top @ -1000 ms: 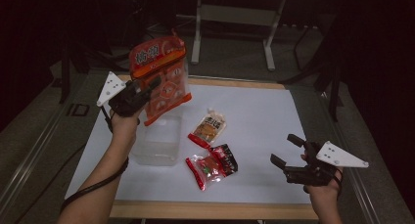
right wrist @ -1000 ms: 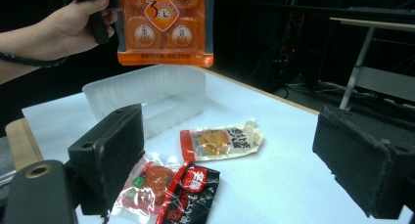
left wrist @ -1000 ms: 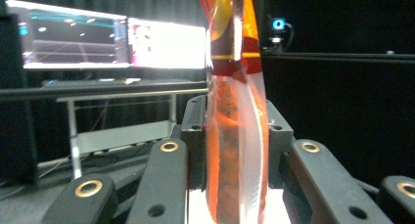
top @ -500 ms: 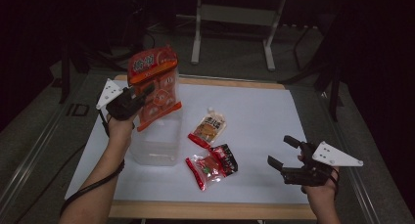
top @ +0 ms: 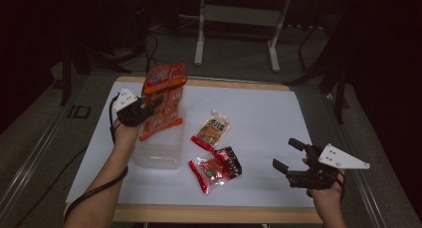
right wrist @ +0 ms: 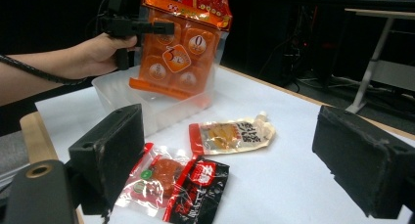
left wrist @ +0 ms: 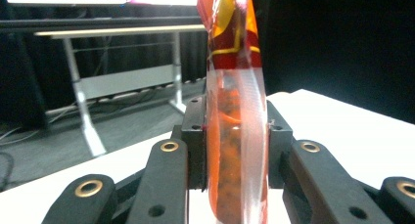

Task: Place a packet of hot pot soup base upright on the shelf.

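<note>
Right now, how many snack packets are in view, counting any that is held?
3. The orange packet is clamped in the left gripper over the clear tub; the pale pouch and the red-and-black packet lie on the table. None looks hidden.

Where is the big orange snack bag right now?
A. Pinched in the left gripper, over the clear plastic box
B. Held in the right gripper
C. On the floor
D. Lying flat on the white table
A: the left gripper has its jaws pressed on the orange snack bag, which hangs upright over the clear plastic box.
</note>
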